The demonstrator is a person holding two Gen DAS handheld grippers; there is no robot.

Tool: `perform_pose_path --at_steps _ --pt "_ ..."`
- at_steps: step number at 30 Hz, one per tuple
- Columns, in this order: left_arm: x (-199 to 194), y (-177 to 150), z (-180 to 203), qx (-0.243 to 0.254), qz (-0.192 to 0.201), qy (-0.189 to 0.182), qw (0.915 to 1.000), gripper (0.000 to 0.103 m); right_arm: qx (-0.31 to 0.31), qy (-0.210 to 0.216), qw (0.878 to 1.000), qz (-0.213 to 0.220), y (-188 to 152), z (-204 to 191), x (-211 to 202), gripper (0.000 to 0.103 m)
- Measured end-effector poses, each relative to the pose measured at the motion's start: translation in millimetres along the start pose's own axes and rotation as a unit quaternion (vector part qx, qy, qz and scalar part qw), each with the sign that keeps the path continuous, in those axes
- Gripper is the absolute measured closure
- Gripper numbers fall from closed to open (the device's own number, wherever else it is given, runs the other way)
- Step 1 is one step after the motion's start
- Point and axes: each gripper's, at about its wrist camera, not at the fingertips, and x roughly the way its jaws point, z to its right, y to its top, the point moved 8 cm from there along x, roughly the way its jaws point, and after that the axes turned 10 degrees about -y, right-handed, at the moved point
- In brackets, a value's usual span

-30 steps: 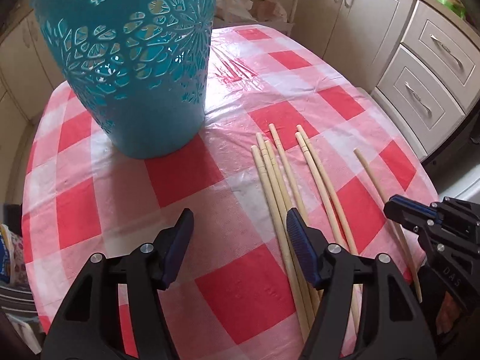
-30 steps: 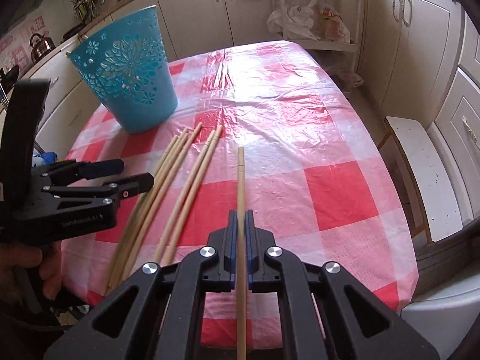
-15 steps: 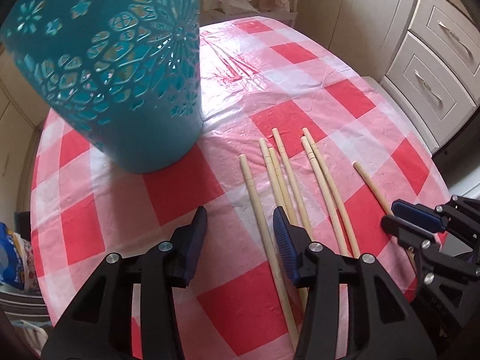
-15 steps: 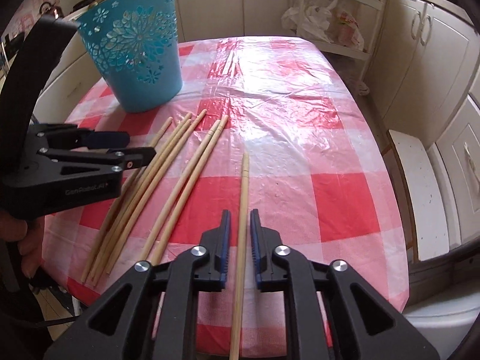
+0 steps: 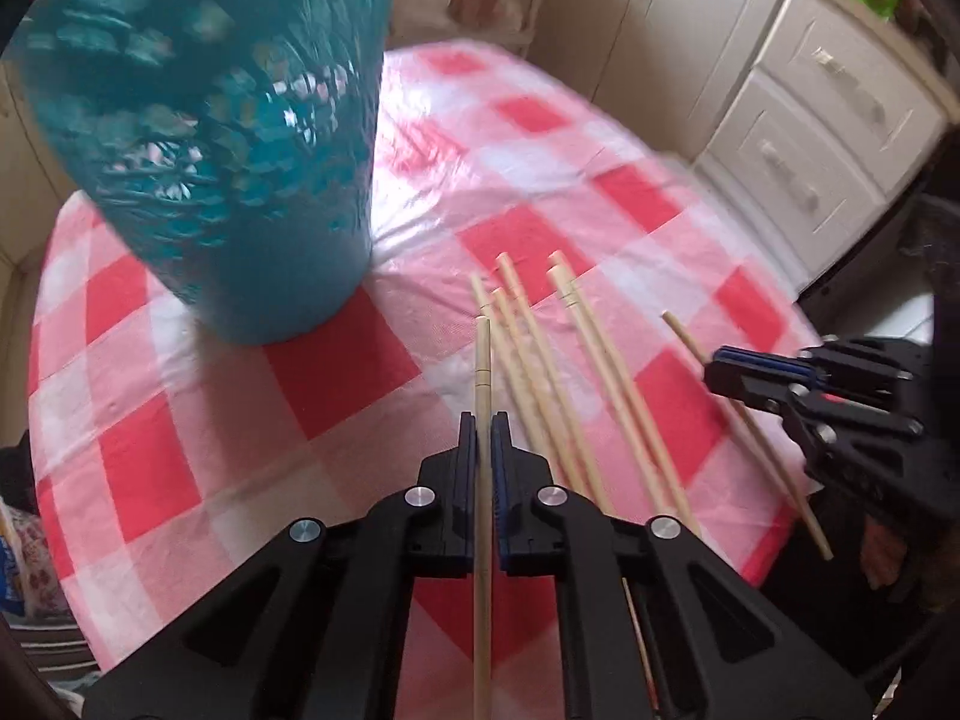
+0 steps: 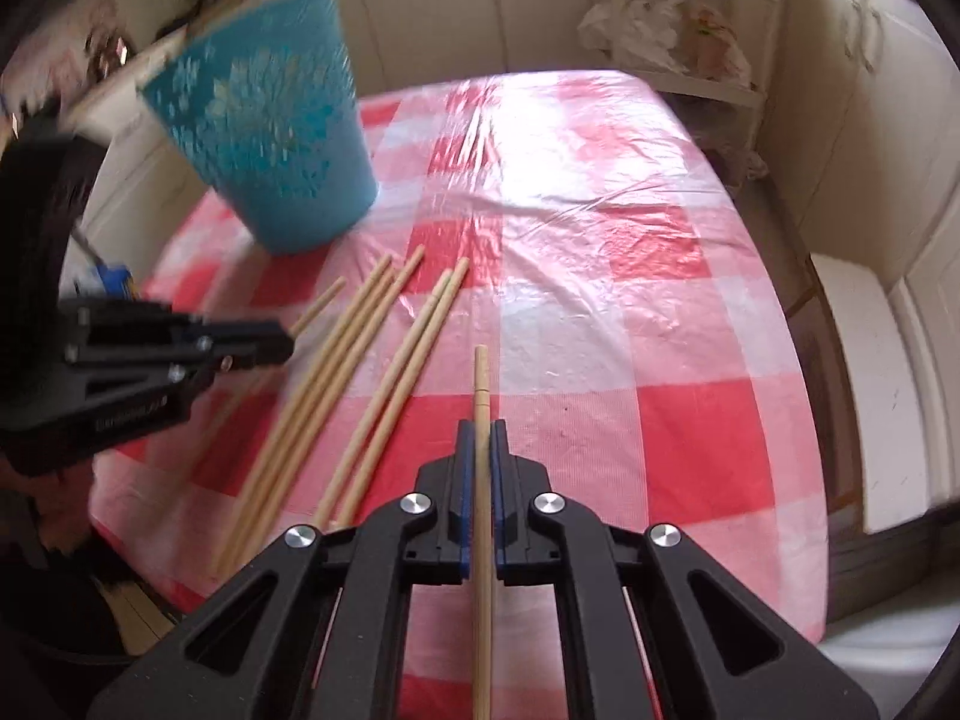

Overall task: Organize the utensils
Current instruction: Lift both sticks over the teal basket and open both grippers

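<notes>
My left gripper (image 5: pixel 483 423) is shut on a wooden chopstick (image 5: pixel 482 360) that points toward the teal cut-out basket (image 5: pixel 234 138) at the table's back left. My right gripper (image 6: pixel 481 429) is shut on another chopstick (image 6: pixel 481 378), held over the checked tablecloth. Several loose chopsticks (image 5: pixel 558 360) lie between the two grippers; they also show in the right wrist view (image 6: pixel 360 360). The right gripper shows in the left wrist view (image 5: pixel 738 366), and the left gripper shows in the right wrist view (image 6: pixel 264 342). The basket (image 6: pixel 270 138) stands upright.
The red and white checked tablecloth (image 6: pixel 630 300) has a plastic cover. White cabinets and drawers (image 5: pixel 840 120) stand to the right of the table. A white shelf rack with bags (image 6: pixel 678 30) stands behind the far end.
My left gripper has closed on a chopstick and lifted it off the pile toward the basket. My right gripper has tightened on its chopstick and lifted it.
</notes>
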Motion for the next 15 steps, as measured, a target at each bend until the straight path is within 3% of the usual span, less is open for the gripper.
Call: perform_pose_path --at_steps 3,6,9,11,15 --pt "-59 5 26 0.033 0.103 -0.051 0.9928 0.099 0.063 0.029 0.996 0.048 7 7 -20 0.097" --pt "-134 33 44 0.061 0.228 -0.066 0.9694 0.099 0.094 0.037 0.988 0.118 26 8 -46 0.097" --pt "-204 76 41 0.078 0.354 -0.025 0.9318 0.099 0.115 0.041 0.97 0.21 49 8 -84 0.097" --pt "-236 104 33 0.079 0.425 0.014 0.9018 0.099 0.145 0.047 0.948 0.281 67 9 -115 0.097" --pt "-249 143 1 0.047 0.504 0.076 0.8589 0.098 0.179 0.053 0.894 0.407 104 -3 -170 0.097"
